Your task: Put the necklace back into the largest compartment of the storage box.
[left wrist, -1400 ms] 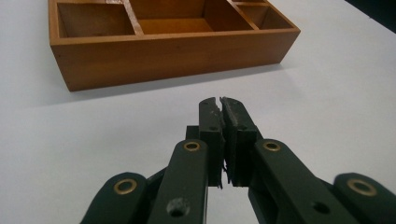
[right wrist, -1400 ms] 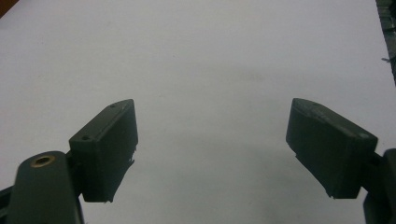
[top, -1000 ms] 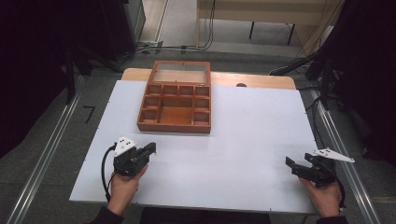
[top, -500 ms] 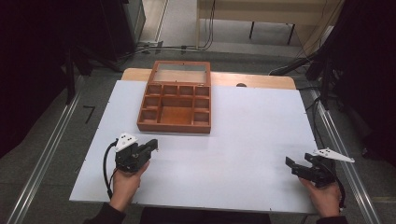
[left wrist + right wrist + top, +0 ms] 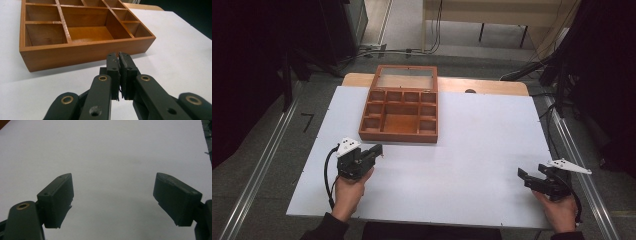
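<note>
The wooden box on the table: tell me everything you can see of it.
The wooden box is reddish-brown, shallow, and split by thin slats into small compartments around one larger one, all apparently empty. Its glass-panelled lid lies open behind it. It sits flat on the white table, toward the far edge. Nothing else touches it.

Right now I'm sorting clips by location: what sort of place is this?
Probably a lab or recording workspace, not a home: a white table holding just a wooden compartment box, loose cables on the floor, and dark curtains either side.
</note>
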